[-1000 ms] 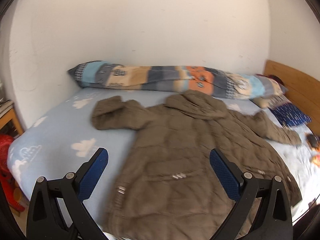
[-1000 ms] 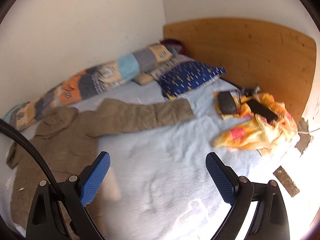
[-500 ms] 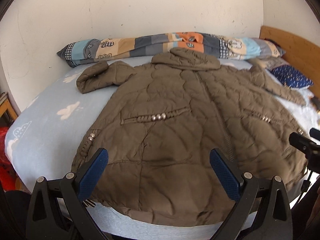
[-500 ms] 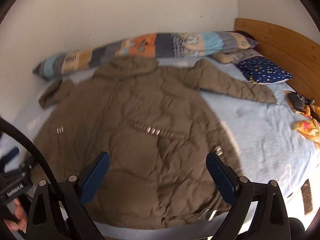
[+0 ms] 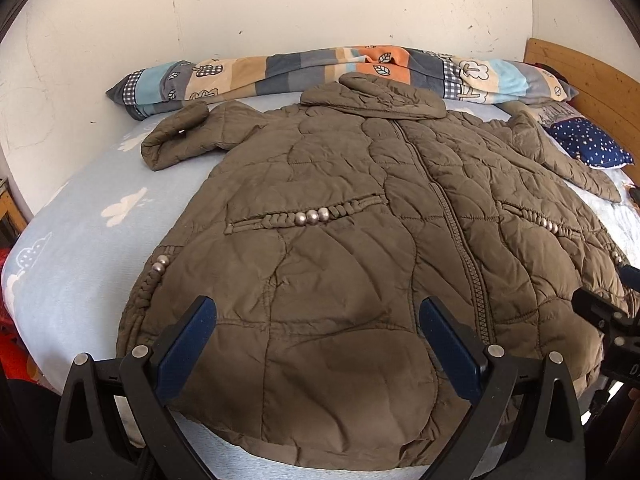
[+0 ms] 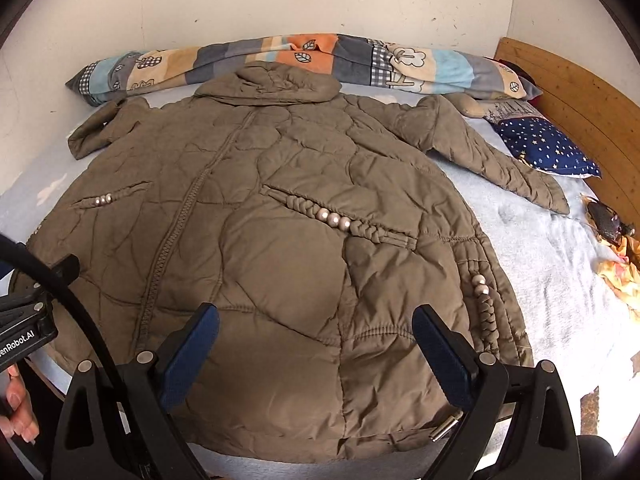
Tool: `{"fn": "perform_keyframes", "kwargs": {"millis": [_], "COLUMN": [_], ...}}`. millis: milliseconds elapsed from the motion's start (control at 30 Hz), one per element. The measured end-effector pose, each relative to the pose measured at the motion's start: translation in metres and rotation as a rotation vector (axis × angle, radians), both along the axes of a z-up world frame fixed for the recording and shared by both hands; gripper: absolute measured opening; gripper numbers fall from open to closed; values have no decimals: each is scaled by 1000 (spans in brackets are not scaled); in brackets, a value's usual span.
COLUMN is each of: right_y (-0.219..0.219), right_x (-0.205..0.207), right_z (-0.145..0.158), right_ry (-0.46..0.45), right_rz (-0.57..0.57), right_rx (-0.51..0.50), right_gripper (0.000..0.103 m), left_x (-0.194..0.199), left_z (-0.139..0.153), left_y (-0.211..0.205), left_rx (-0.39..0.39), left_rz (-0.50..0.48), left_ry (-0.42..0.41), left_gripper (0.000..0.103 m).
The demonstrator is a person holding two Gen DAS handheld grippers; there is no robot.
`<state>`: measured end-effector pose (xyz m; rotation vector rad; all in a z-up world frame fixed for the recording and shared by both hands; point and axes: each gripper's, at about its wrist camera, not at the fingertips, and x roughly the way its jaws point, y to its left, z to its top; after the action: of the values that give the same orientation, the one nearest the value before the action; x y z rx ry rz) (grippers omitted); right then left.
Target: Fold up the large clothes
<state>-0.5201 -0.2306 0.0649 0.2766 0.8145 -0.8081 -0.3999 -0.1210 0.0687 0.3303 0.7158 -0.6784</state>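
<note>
Bed (image 5: pixel 80 240): blue sheet, carrying everything. Coat (image 5: pixel 360 240): brown, quilted, spread flat front-up, collar far, hem near; unfolded. Step: approach; next, likely seize a sleeve or side edge. Left claw (image 5: pixel 316 344) and right claw (image 6: pixel 316 344): spread, empty, over hem. Since half a second ago, coat looms closer.

We see a bedroom w/ off-white plaster walls (image 5: pixel 320 4), scuffed and marked by thin cracks. A bed, its sheet (image 5: pixel 88 216) pale blue w/ white cloud prints, fills the room's centre. Along the back wall runs a long patchwork bolster (image 6: pixel 360 60) in orange, grey, tan and light blue. A wooden headboard (image 6: pixel 580 104) stands at right, w/ a navy star-print pillow (image 6: pixel 548 148) just beside it. Daylight falls from the right, brightening the sheet's far edge near a crumpled yellow cloth (image 6: pixel 622 276).
</note>
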Motion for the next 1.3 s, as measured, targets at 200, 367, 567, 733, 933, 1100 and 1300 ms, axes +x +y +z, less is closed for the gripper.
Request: {"fn": "perform_keyframes", "kwargs": {"millis": [200,367,567,733,933,1100,1300], "right_y": [-2,7,19,41,54,54,50], "right_x": [-4,-1,-2,-21,-22,-19,-18], "right_z": [2,6,14,47,51,45,40], "right_ry": [-18,-24,-45,-200,-199,-177,-173], "right_rz": [13,45,68,80,96,105,90], "right_rx": [7,-19,-78,-209,-179,-170,-145], "right_gripper": [99,99,99,100,101,101,101], "left_x": [-1,-2,-4,-11,-19,-22,-23], "left_z": [-3,-5,8,31,39,33,29], "left_y": [1,4,18,34,47,42,37], "left_rx": [13,8,-70,-145,-156,-121,-100], "left_rz": [4,15,50,75,76,56,45], "left_ry": [-22,-32,-64,-82,-96,-112,-119], "left_gripper": [101,101,101,101,101,101,101]}}
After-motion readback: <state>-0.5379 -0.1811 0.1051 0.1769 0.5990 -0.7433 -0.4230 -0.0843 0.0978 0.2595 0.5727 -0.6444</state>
